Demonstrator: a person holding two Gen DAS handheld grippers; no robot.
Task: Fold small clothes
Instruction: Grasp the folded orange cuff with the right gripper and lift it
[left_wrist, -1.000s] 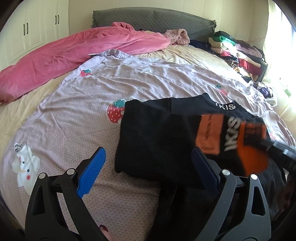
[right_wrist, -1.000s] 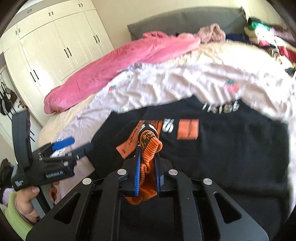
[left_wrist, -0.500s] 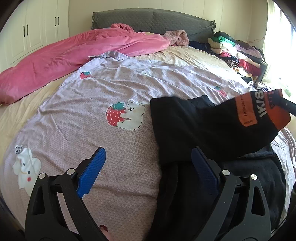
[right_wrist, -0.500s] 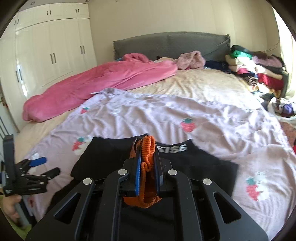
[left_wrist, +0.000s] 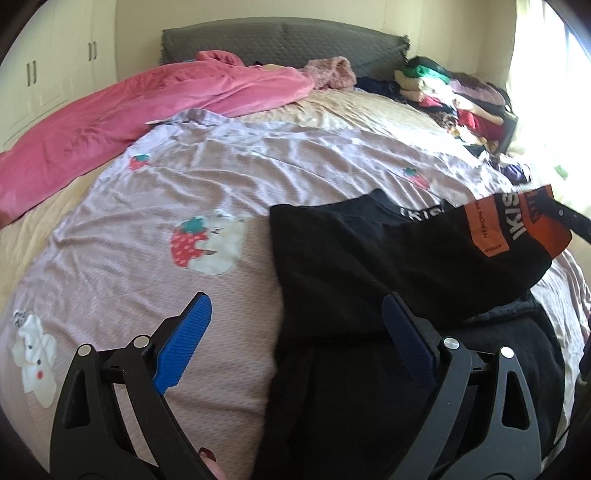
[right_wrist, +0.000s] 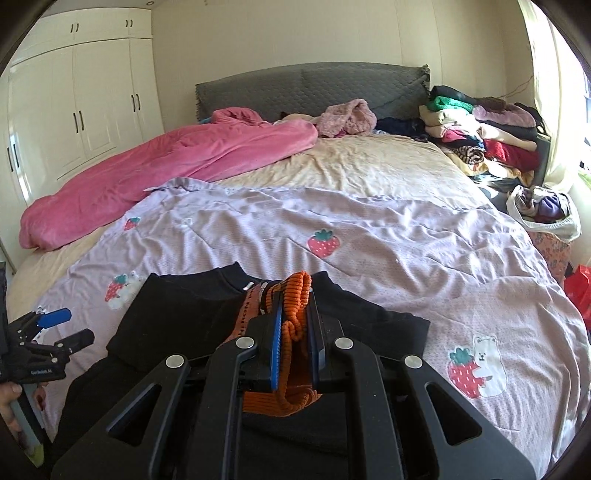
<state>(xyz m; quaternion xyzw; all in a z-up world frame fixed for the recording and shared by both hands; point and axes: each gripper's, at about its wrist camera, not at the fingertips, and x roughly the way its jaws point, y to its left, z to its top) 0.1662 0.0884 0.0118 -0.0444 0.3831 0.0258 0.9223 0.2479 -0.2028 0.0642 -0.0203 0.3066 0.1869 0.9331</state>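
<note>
A small black sweatshirt (left_wrist: 369, 266) with orange patches and white lettering lies on the lilac strawberry sheet (left_wrist: 258, 177). My right gripper (right_wrist: 295, 314) is shut on its orange ribbed cuff (right_wrist: 295, 291) and holds the sleeve stretched out to the right above the garment; the sleeve and cuff show in the left wrist view (left_wrist: 546, 229). My left gripper (left_wrist: 295, 332) is open and empty, low over the sheet at the sweatshirt's left edge. It also shows in the right wrist view (right_wrist: 62, 328), at far left.
A pink duvet (left_wrist: 147, 103) lies along the bed's far left. A pile of folded clothes (right_wrist: 480, 129) sits at the far right by the grey headboard (right_wrist: 314, 88). A bag of clothes (right_wrist: 543, 214) stands off the bed's right side. White wardrobes (right_wrist: 74, 103) are left.
My right gripper has carried the orange-cuffed sleeve from over the chest out to the right, unfolding it. My left gripper has stayed open in place.
</note>
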